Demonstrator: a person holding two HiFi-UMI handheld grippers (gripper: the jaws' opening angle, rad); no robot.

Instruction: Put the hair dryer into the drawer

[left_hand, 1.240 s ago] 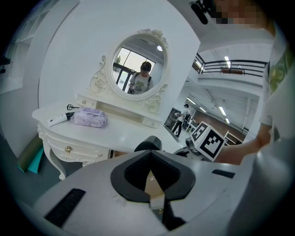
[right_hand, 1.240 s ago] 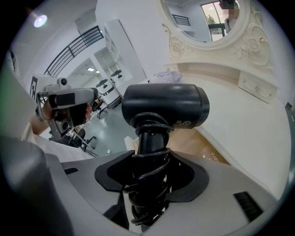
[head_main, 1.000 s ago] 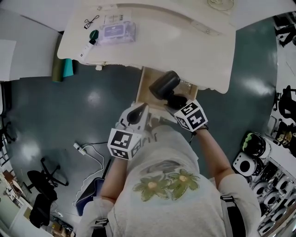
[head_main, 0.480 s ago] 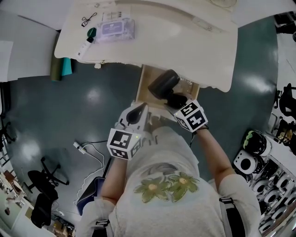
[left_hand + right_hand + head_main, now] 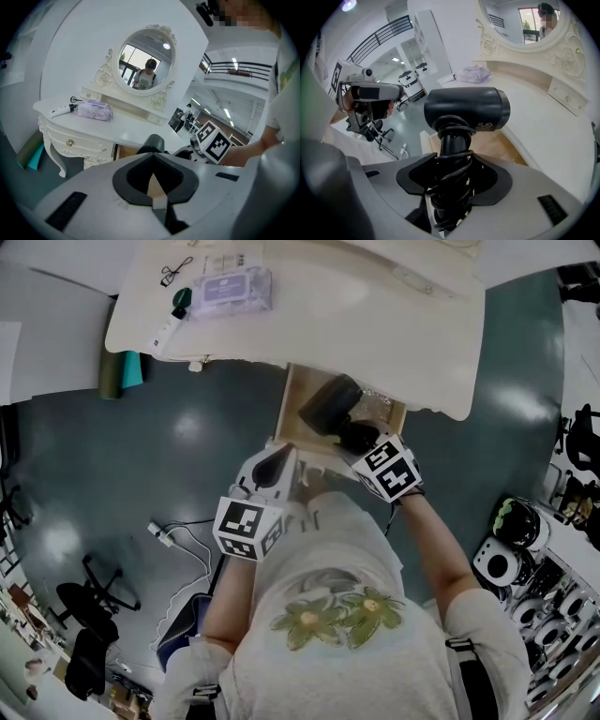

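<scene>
The black hair dryer (image 5: 328, 404) hangs over the open wooden drawer (image 5: 292, 423) under the white dressing table (image 5: 375, 324). My right gripper (image 5: 364, 442) is shut on its handle, which has the cord wound round it. In the right gripper view the dryer's barrel (image 5: 466, 110) lies crosswise above the jaws (image 5: 450, 187), with the drawer's wooden bottom (image 5: 513, 147) beyond. My left gripper (image 5: 274, 470) hovers just left of the drawer's front, shut with nothing in it (image 5: 157, 199). The left gripper view shows the dryer (image 5: 151, 143) and the drawer (image 5: 124, 152) ahead.
On the table's left end lie a purple wipes pack (image 5: 234, 292), a white tube (image 5: 169, 326) and glasses (image 5: 169, 276). An oval mirror (image 5: 145, 58) stands at the back. A teal roll (image 5: 122, 371), a cabled power strip (image 5: 167, 540) and an office chair (image 5: 89, 601) are on the floor at left.
My right gripper has carried the hair dryer slightly farther toward the table, over the drawer. The left gripper has barely moved.
</scene>
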